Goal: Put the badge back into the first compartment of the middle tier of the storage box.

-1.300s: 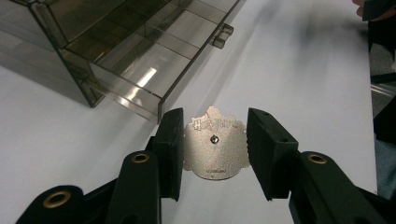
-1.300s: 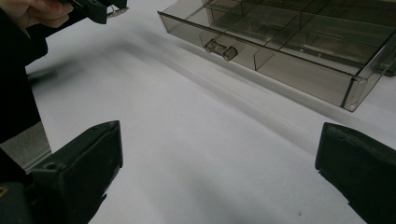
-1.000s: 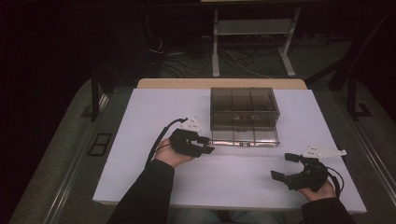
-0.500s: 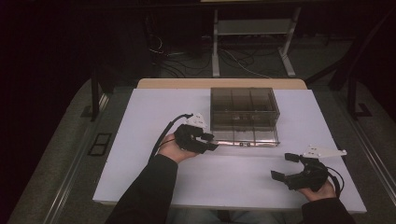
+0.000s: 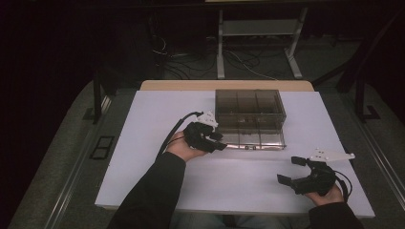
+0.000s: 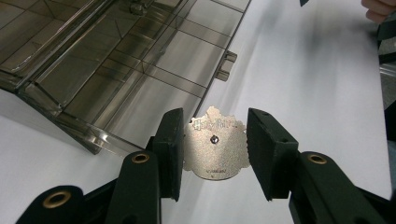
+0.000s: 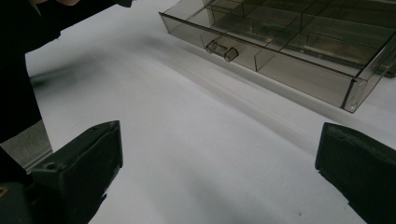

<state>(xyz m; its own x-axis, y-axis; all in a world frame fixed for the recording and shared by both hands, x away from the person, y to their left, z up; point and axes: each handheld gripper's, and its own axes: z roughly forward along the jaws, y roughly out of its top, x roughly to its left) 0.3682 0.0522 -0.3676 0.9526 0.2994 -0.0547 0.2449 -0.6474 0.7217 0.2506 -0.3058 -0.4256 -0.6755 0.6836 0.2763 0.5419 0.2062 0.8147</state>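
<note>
left gripper [image 5: 220, 141] has moved up to the open drawer [image 5: 255, 139] of the smoky plastic organizer box [image 5: 248, 107], jaws clamped on a harry potter crest badge [image 6: 214, 142] at the drawer's near-left corner, ready to drop in. right gripper [image 5: 288, 171] idles well off the box, jaws wide apart.

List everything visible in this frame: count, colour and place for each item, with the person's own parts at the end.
Organizer box: one, clear smoky brown plastic with divided compartments, at the table's far middle, its drawer pulled out toward the person.
Badge: one, dull gold metal with raised lettering, between the left tool's jaws at the drawer's near left corner.
Table: one, white top with a wooden far edge.
Metal frame: one, grey, on the floor beyond the table, cables beside it.
Left tool: one, black, shut on the badge, by the drawer.
Right tool: one, black, jaws wide open, at the table's near right.
Hands: two, dark sleeves, from the near edge.
</note>
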